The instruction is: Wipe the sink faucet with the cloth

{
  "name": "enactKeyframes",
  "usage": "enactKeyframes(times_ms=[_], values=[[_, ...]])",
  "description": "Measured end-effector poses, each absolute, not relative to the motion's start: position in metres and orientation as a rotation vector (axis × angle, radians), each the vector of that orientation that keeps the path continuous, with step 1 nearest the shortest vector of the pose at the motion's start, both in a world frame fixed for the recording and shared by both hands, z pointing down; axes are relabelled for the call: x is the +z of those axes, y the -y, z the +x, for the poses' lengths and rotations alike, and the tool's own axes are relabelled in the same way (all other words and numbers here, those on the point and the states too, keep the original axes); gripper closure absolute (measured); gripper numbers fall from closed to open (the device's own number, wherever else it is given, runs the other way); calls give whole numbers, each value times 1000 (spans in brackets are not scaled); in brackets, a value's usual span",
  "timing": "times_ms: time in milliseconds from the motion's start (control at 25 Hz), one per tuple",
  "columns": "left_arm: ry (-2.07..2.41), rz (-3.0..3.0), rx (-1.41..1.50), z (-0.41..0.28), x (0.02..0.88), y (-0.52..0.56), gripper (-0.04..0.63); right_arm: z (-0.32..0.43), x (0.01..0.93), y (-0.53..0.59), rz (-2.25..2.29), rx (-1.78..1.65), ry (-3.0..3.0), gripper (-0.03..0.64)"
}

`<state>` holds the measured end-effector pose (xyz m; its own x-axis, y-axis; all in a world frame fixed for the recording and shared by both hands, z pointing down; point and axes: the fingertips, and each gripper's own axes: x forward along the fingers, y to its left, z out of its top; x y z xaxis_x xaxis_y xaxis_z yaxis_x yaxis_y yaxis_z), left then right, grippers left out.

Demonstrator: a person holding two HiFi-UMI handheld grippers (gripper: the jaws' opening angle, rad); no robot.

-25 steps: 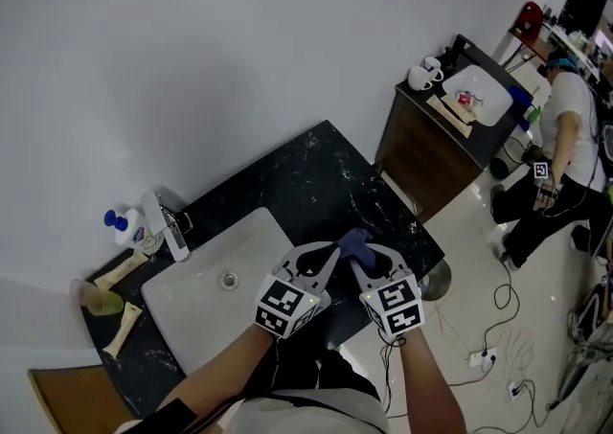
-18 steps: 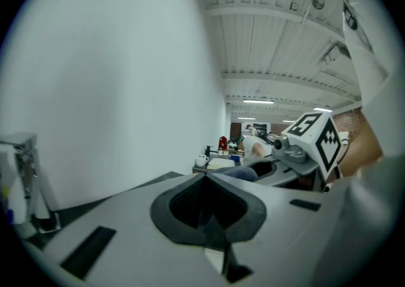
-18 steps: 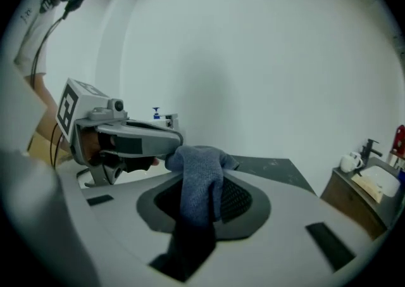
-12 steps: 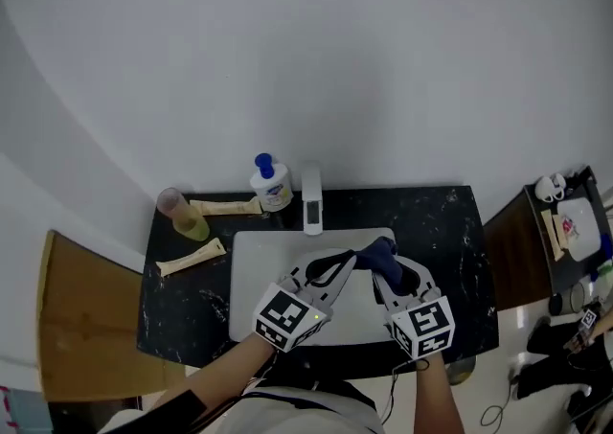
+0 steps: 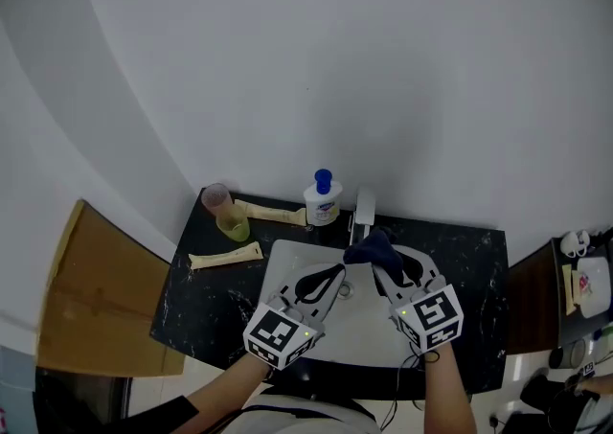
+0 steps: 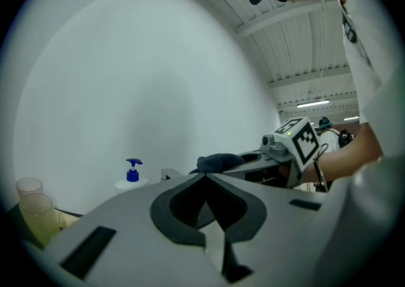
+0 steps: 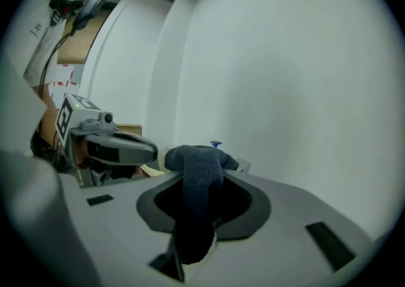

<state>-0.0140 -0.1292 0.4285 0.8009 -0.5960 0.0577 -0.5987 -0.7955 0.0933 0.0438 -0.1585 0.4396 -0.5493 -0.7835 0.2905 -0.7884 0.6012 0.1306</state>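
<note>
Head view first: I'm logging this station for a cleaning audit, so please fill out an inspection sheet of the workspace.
Surface: black countertop with a white sink set in it.
Job's things: faucet at the sink's back; dark blue cloth just in front of it, contact unclear.
Clutter: pump bottle, cup and two pale tubes, all left of the faucet.
Grippers: left hand-held gripper shut, empty; right hand-held gripper shut on the cloth.
Cables: nothing seen on the countertop.
Surroundings: white wall behind; brown board at left.
</note>
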Motion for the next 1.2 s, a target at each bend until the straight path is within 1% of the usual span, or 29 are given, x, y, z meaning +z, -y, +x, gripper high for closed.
enactKeyframes(times_ms=[200, 440, 600, 720, 920, 1200], values=[[999, 2858, 12, -23, 425, 133, 597, 43, 428, 208, 1160, -45, 2452, 510], [1032, 2844, 1, -25, 422, 142, 597, 46, 454, 240, 1050, 124, 2403, 512], [1040, 2842, 8, -26, 420, 144, 597, 62, 457, 289, 1132, 218, 2374, 514], [1038, 2840, 9, -23, 420, 144, 597, 80, 454, 319, 1235, 220, 2320, 514], [1016, 2845, 16, -17, 422, 144, 597, 81, 430, 289, 1181, 211, 2450, 514], [1010, 2841, -2, -13, 420, 146, 597, 48, 431, 233, 920, 173, 2496, 514]])
